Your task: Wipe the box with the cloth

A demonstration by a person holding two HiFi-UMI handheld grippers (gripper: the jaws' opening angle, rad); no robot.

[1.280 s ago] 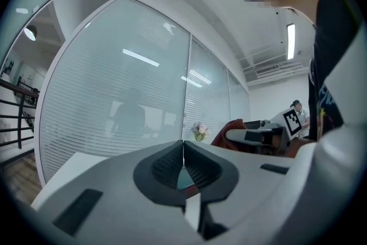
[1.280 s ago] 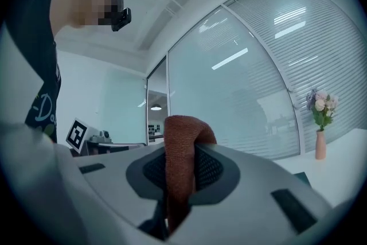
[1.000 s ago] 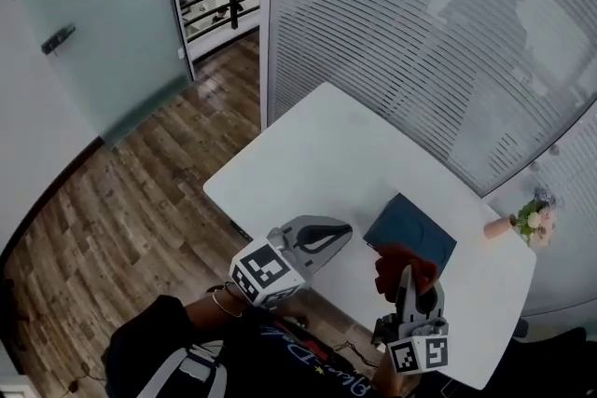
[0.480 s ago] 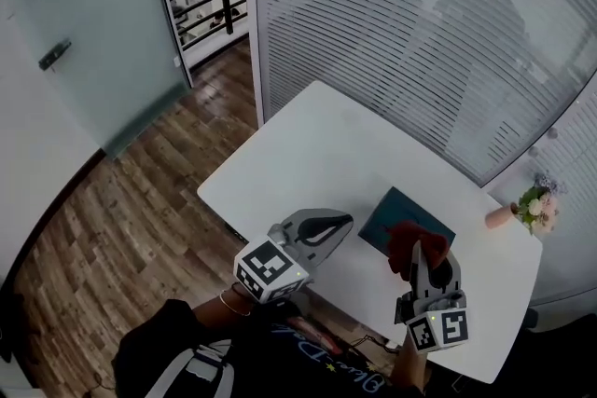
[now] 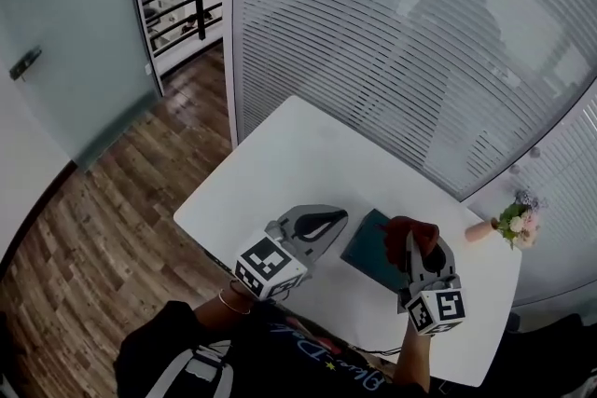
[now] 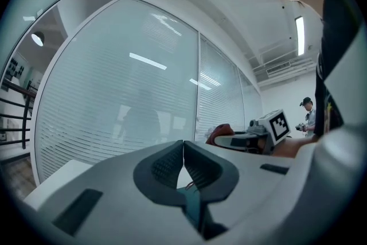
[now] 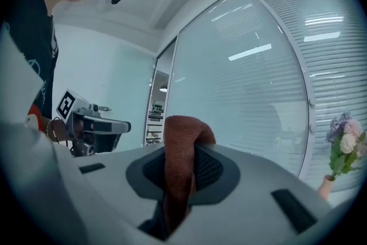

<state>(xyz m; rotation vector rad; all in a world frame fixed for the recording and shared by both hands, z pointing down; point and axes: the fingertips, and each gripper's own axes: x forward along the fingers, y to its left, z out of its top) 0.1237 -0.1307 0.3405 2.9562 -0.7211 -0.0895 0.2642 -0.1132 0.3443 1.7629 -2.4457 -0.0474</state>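
The dark teal flat box is lying on the white tabletop, close to the edge nearest the person and turned at an angle to it, and it is sitting between the two grippers in the head view. The right gripper is reaching over the box's right-hand end, and its fingers are clamping down on a rust-red cloth; in the right gripper view the cloth is bulging up above the dark ribbed pads in a rounded fold and is hanging down between them. From the head view the cloth is overlapping the box's right corner, though whether it is pressing on the surface cannot be told. The left gripper is hovering just beside the box's left edge, apart from it, with its marker cube turned towards the person. In the left gripper view the left gripper is keeping its fingers pressed together at the tips, with nothing between them. A small vase of pink and white flowers is standing near the tabletop's far right corner, well apart from the box, and is also showing at the right of the right gripper view. A glass wall with horizontal blinds is running behind the tabletop, and a wooden floor is stretching away on the left
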